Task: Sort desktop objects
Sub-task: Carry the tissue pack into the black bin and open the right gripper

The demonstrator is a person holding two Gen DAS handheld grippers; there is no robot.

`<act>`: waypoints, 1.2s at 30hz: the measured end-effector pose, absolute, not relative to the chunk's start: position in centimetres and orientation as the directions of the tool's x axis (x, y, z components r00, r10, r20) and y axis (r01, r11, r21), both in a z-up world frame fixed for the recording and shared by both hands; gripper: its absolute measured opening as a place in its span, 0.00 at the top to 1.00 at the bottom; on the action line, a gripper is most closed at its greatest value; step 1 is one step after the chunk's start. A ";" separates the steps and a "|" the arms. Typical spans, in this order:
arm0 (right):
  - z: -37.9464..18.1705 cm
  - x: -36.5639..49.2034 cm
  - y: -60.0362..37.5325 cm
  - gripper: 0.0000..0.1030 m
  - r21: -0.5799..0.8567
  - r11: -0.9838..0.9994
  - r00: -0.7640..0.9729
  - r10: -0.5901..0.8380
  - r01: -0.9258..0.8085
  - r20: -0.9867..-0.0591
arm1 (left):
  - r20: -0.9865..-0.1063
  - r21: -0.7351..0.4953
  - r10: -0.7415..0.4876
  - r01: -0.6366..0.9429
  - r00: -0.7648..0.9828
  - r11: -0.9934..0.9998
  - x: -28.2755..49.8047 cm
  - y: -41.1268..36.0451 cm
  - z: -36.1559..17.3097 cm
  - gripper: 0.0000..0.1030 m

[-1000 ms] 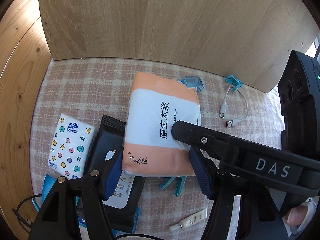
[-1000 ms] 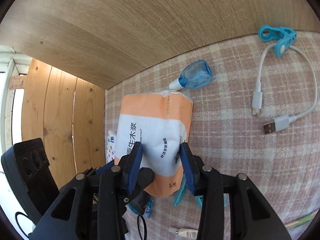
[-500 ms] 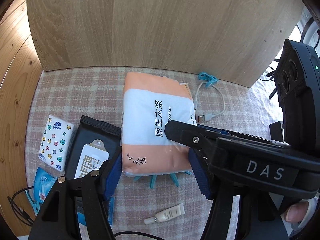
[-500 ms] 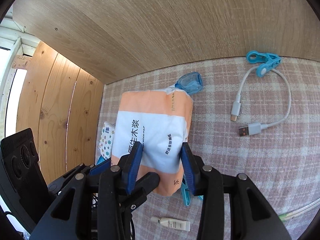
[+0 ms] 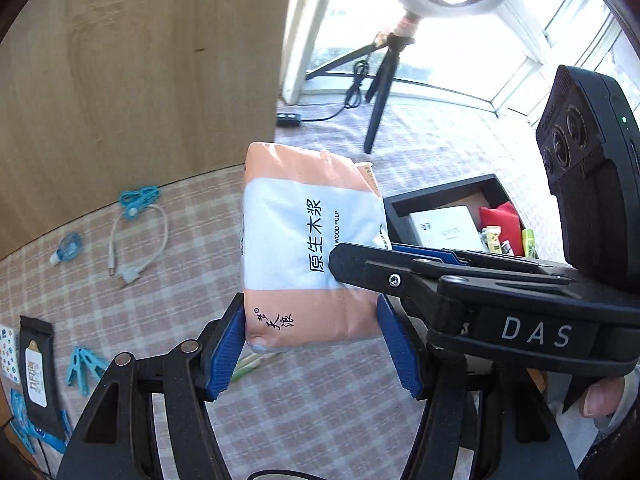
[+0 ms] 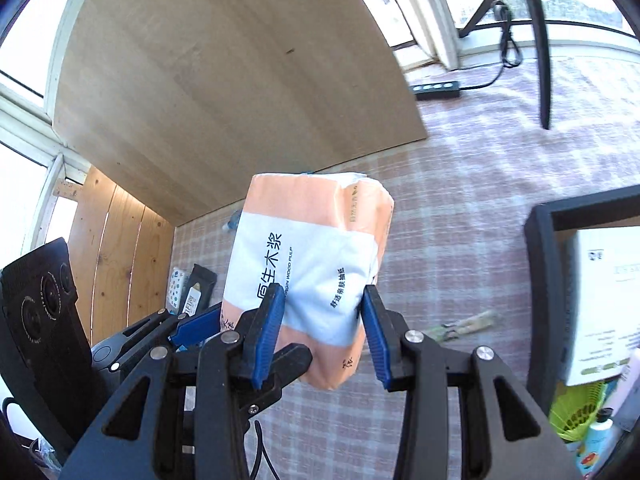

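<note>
- Left gripper has its blue pads closed against the two long sides of the tissue pack, at its near end; right gripper pinches the same pack across its near right corner, seen from its own camera
- The tissue pack hangs in the air above the checked tablecloth, tilted, its far end pointing toward the wooden board
- To carry it well, I judge both grips should keep even pressure: the pack is soft and may sag or slip if one side loosens first
- The black tray lies to the right and a little farther off, and looks the likely home; bring the pack over its rim level, lower it onto bare room beside the white box, then open one gripper at a time
- Counted near to far on the left: one black wipes pack, two blue pegs lying together, one small star-print pack at the frame edge, one white cable, one blue dropper bottle, one blue clip at the cable's far end
- In the tray: one white box, one red pouch, some small tubes too crowded to count
- Far off: one tripod, one black power strip
</note>
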State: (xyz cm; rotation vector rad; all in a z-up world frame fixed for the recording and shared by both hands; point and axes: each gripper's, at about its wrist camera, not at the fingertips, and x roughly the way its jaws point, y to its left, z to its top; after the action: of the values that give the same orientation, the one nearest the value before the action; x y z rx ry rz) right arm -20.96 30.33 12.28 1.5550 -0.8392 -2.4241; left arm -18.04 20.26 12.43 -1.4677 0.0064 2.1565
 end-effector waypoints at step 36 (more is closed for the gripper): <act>11.8 -14.9 40.5 0.61 0.335 -0.902 -0.435 -0.195 -0.273 -0.879 | -0.932 -0.156 0.281 -0.447 -0.229 -0.881 -18.4 18.8 7.2 0.43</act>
State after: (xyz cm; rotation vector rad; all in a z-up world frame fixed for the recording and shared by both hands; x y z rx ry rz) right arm -14.93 40.45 11.82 1.6943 -0.7020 -2.6091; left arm -18.40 18.78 7.23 -1.5802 0.1978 2.1446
